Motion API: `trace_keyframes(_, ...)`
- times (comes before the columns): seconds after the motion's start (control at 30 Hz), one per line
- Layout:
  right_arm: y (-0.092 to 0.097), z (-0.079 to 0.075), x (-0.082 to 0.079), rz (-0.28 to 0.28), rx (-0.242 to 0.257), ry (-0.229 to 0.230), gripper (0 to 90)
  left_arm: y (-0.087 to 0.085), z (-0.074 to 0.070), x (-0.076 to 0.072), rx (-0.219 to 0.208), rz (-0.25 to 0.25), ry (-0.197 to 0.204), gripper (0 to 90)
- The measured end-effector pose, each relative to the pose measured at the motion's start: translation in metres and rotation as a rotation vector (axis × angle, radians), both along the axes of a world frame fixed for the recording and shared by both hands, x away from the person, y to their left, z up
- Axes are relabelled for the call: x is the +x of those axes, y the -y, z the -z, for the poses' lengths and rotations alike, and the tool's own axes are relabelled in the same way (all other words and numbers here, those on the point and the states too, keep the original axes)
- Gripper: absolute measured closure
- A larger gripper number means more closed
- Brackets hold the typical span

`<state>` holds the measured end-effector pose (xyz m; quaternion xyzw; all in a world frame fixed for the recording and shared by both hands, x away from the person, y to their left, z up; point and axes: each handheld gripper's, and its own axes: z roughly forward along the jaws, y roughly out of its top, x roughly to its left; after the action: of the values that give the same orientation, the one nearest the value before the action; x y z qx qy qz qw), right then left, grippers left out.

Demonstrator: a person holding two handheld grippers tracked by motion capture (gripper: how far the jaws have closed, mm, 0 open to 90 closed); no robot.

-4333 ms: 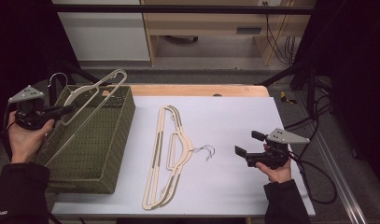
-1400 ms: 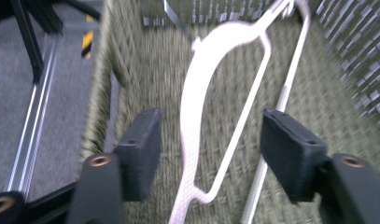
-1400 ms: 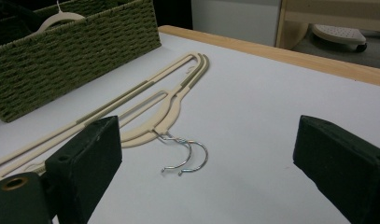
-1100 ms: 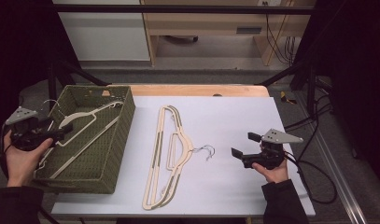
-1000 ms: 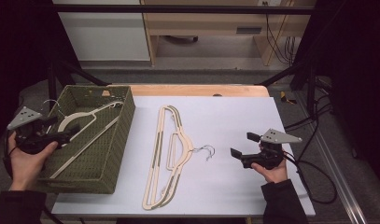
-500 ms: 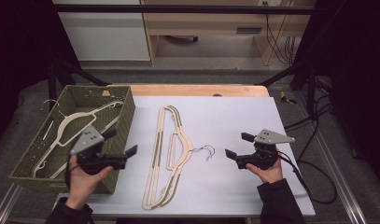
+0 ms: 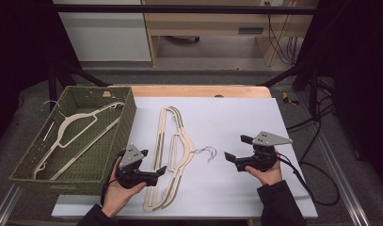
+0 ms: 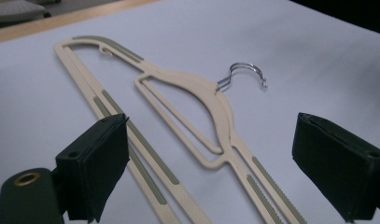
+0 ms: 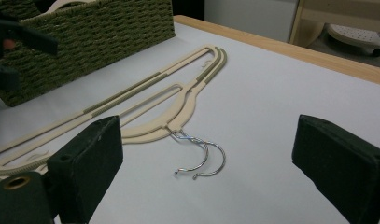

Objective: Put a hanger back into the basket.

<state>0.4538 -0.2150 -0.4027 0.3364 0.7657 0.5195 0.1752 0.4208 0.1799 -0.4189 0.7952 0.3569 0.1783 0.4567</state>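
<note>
While your left gripper [image 7: 157, 172] is hovering with jaws spread wide and empty, the stacked hangers [image 7: 172, 146] are lying flat on the table just ahead of it; your right gripper [image 7: 230, 157] is gaping empty too, facing their hooks [image 9: 201, 161].

We record cream hangers [image 7: 172, 141] with olive-green ribbed grip strips and silver wire hooks [image 9: 201, 158] on a white table [image 7: 236, 117] edged in pale wood, an olive woven basket [image 7: 111, 146], and black gripper pads [image 8: 96, 163].
</note>
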Motion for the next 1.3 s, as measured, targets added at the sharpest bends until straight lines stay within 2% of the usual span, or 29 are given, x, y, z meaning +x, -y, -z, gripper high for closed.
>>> trace_keyframes(0.23,-0.001,0.001,0.0,-0.001,-0.001,0.001,9.1,0.018,0.023,0.004,0.063,0.027,-0.069,16.2)
trace_keyframes(0.4,-0.001,0.001,0.0,0.001,0.002,-0.003,9.0,0.027,0.035,0.006,0.094,0.032,-0.098,18.5)
trace_keyframes(0.77,-0.002,0.002,0.0,-0.006,-0.006,-0.004,9.0,0.042,0.056,0.012,0.16,0.064,-0.181,44.0)
trace_keyframes(0.83,-0.003,0.002,0.0,-0.009,-0.009,-0.006,9.0,0.045,0.057,0.013,0.168,0.059,-0.182,48.0)
trace_keyframes(0.9,-0.003,0.003,0.0,-0.009,-0.011,-0.006,9.0,0.046,0.057,0.012,0.16,0.059,-0.191,52.7)
trace_keyframes(1.03,-0.003,0.003,0.0,-0.011,-0.016,-0.006,9.0,0.049,0.056,0.011,0.16,0.037,-0.2,56.5)
trace_keyframes(1.17,-0.003,0.003,0.0,-0.013,-0.015,-0.007,9.0,0.053,0.054,0.007,0.187,0.012,-0.215,62.7)
trace_keyframes(1.3,-0.003,0.003,0.0,-0.011,-0.008,-0.011,9.0,0.057,0.052,0.004,0.223,0.01,-0.233,63.1)
